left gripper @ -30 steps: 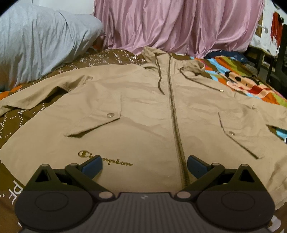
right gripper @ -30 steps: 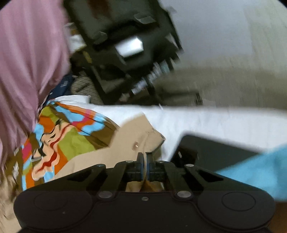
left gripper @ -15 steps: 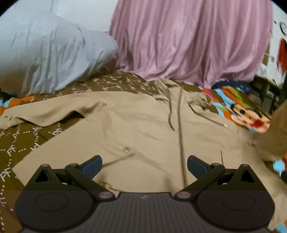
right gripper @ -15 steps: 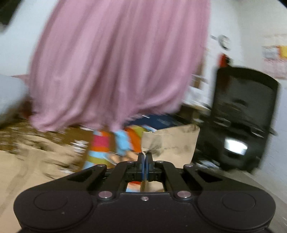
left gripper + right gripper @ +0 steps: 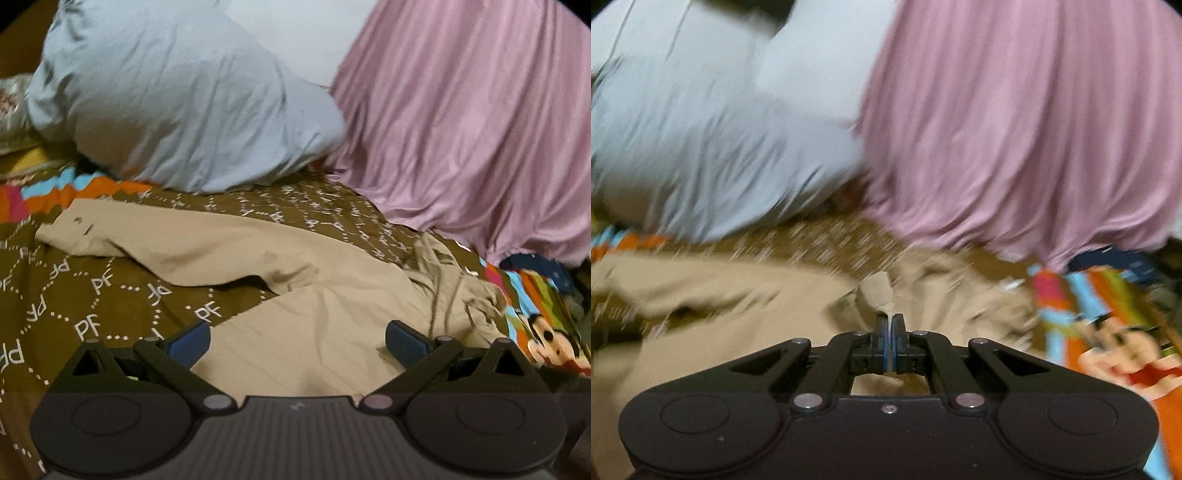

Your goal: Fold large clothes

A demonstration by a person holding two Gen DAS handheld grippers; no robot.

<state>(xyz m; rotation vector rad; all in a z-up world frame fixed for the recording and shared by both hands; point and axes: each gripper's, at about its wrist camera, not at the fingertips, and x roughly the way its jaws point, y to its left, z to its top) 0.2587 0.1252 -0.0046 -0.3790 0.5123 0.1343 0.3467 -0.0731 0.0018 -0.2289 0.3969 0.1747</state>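
Your right tongs (image 5: 889, 332) are clamped on a pinch of the one tan jacket (image 5: 314, 332), a fabric tip poking out past the pads. Your left tongs (image 5: 297, 341) stand wide, empty, over its creased body. One sleeve (image 5: 177, 243) stretches beyond-left across the bed (image 5: 92, 291). Farther off: one grey pillow (image 5: 177, 103), one pink curtain (image 5: 461, 122).

- The jacket (image 5: 295, 343) is tan and big, and it lies on a bed
- One sleeve (image 5: 177, 247) sticks out flat to the left, with a small snap near its end
- The hood (image 5: 454, 291) is bunched up, with dark strings on it
- A small bit of tan cloth (image 5: 877, 293) is pinched and lifted up
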